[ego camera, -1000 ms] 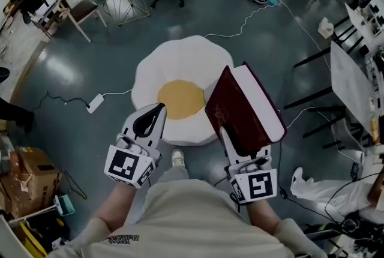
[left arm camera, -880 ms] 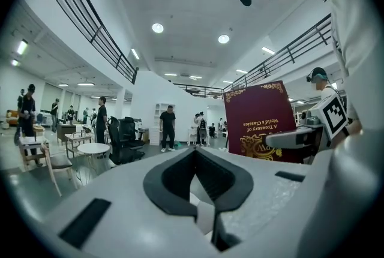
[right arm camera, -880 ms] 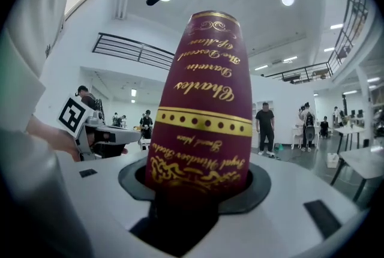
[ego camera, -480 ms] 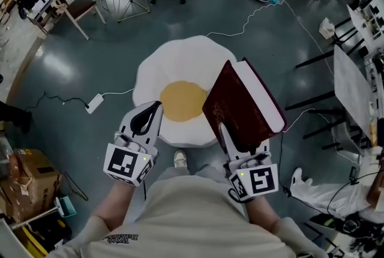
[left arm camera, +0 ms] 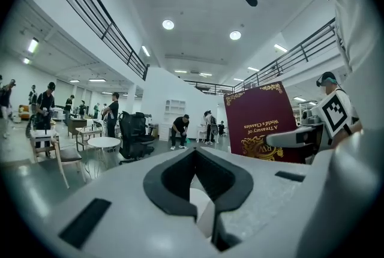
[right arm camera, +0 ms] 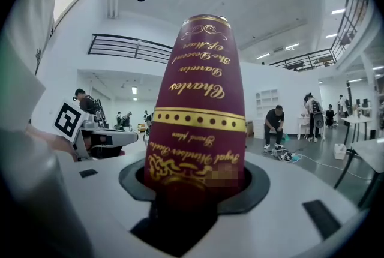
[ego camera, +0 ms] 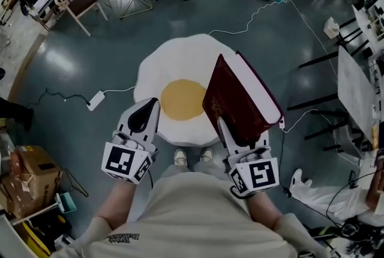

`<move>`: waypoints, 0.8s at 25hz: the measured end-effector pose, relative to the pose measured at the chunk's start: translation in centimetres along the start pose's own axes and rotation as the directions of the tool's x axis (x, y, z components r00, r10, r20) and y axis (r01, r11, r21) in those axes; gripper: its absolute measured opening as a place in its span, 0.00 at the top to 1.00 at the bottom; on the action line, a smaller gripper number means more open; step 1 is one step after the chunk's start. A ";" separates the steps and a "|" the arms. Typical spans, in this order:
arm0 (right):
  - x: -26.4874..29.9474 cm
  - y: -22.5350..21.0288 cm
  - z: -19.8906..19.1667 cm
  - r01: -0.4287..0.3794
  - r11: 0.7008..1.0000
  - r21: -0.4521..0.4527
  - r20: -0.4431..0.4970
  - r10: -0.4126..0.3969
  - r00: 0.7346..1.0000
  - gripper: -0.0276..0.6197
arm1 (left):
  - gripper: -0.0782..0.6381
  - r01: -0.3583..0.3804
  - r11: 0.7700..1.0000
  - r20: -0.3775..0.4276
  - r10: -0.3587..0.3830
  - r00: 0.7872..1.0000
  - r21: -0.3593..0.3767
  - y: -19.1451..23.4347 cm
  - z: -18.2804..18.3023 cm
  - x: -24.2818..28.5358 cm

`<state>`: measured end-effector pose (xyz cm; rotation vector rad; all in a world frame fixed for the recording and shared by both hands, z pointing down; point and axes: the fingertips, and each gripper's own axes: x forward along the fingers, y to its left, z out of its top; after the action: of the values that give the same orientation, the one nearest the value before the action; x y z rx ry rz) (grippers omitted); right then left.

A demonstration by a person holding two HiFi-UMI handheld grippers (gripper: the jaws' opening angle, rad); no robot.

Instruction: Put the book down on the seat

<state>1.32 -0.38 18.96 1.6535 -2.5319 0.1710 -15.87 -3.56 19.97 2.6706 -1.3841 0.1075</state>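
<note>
Right jaws: the right gripper (right arm camera: 191,194) is clamped on the lower end of the maroon book (right arm camera: 197,101), with the jaws spread only as wide as the book is thick. The gilt spine faces the gripper's camera.
Left jaws: the left gripper (left arm camera: 197,182) has its jaws drawn together with nothing between them. It carries no load.
Book position: held in the air on edge. The cover faces the left gripper (ego camera: 149,108) and the page block is turned up and to the right. In the head view the book (ego camera: 240,98) overlaps the right side of the seat. It is not resting on anything.
Seat: a fried-egg-shaped cushion seat (ego camera: 174,62) on the floor, directly ahead of both grippers, its top bare.
Change: over the last second both grippers have moved forward together, and the seat now lies closer under them. Both shoes (ego camera: 179,158) stand at its near edge. The grip on the book is unchanged.
Meaning for task: judged to be the end of the approach, with the placement not yet begun.
Next requirement: the right gripper (ego camera: 222,123) likely has to lower the book, tip it flat over the seat, then let go.
</note>
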 end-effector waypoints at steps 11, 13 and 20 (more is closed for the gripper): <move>1.3 -2.4 -2.9 -0.106 0.994 0.040 -0.081 0.109 0.991 0.60 | 0.88 -0.090 0.996 -0.029 0.090 0.996 0.003 0.1 -1.6 1.9; 2.3 -2.7 -3.8 -0.128 0.991 0.047 -0.122 0.133 0.983 0.60 | 0.88 -0.102 0.995 -0.037 0.103 0.994 0.015 0.7 -2.1 2.5; 8.8 -4.0 -7.4 -0.182 0.981 0.063 -0.234 0.192 0.953 0.60 | 0.88 -0.081 0.996 -0.072 0.085 0.994 0.047 3.3 -5.9 5.6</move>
<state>1.72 -8.81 27.77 1.3111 -2.5086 0.4145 -15.34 -9.05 26.81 2.6154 -1.4866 0.2448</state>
